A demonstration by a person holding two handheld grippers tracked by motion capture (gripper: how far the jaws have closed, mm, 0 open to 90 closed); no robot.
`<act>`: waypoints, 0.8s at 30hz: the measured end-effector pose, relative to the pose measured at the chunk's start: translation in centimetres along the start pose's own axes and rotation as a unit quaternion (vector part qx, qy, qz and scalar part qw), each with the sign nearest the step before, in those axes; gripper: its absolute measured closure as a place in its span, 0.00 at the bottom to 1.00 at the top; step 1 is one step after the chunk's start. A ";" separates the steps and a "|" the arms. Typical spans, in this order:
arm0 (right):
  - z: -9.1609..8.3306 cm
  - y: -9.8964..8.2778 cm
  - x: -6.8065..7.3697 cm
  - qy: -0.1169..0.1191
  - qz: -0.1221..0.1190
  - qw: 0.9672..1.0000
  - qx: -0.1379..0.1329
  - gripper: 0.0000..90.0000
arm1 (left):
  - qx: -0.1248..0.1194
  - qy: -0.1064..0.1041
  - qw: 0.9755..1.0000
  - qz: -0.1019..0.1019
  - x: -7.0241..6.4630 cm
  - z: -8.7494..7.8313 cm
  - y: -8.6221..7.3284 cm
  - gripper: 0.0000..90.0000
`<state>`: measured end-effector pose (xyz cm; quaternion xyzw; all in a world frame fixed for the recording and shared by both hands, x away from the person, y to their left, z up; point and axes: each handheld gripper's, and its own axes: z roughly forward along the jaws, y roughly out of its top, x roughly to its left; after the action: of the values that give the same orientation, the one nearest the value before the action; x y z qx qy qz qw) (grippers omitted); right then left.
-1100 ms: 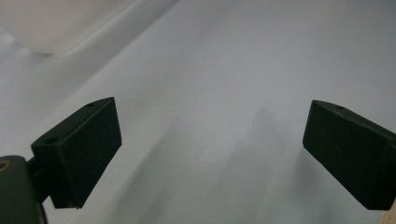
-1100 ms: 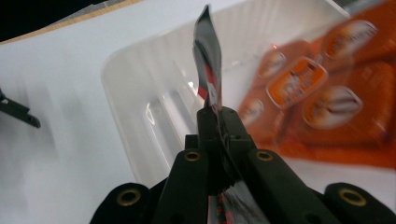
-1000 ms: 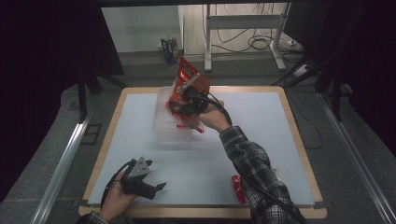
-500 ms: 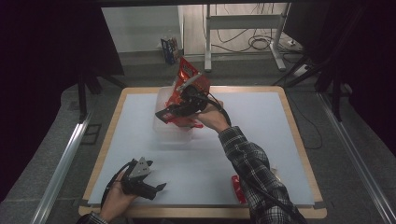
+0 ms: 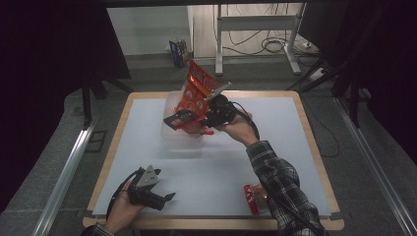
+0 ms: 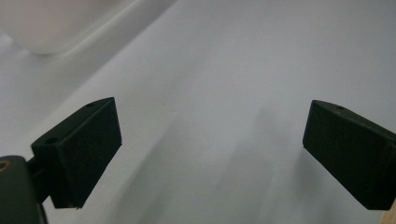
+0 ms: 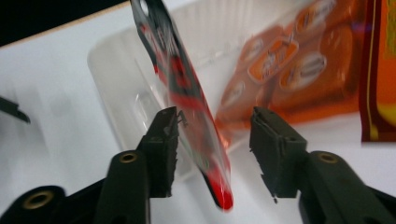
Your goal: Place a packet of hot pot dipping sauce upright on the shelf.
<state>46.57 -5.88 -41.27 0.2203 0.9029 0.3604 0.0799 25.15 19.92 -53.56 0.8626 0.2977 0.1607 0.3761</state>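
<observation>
A clear plastic container stands on the white table, with an orange snack bag upright in it. My right gripper reaches over the container from the right. A flat red-and-black packet stands on edge between its jaws, which have just opened and then closed a little. The right pad is clear of the packet, so my right gripper is open. My left gripper rests near the front left edge, open, with nothing between its fingers.
A small red packet lies near the table's front edge on the right, beside the person's sleeve. The container's corner lies beyond the left gripper. The table's wooden rim runs along the front.
The right gripper's jaws have parted from shut. The red-and-black packet now sticks out to the left over the container. The right hand has shifted slightly. The left gripper has not moved.
</observation>
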 end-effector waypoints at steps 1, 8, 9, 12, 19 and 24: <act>0.0 0.0 0.0 0.000 0.000 1.000 0.000 0.61 | -0.001 0.000 1.000 -0.001 0.0 0.0 0.0 0.05; 0.6 -2.0 -0.5 -0.002 0.005 1.000 0.021 0.76 | -0.011 -0.002 1.000 -0.008 0.1 -0.3 0.1 0.05; 0.7 -2.1 -0.5 -0.002 0.007 1.000 0.023 0.78 | -0.012 -0.002 1.000 -0.009 0.1 -0.3 0.1 0.05; 1.3 -2.4 -0.4 -0.009 -0.001 1.000 0.027 0.89 | -0.012 -0.002 1.000 -0.010 0.1 -0.3 0.1 0.05; 2.2 -2.1 0.3 -0.024 -0.013 0.999 0.028 0.98 | -0.008 -0.003 1.000 -0.007 0.1 -0.3 0.1 0.05; 3.1 -0.9 1.2 -0.022 -0.028 0.999 0.021 0.98 | -0.006 -0.002 1.000 -0.006 0.1 -0.2 0.1 0.05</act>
<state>46.13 -4.01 -44.06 0.2048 0.9140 0.3341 0.1054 25.11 20.06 -53.36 0.8590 0.3007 0.1583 0.3831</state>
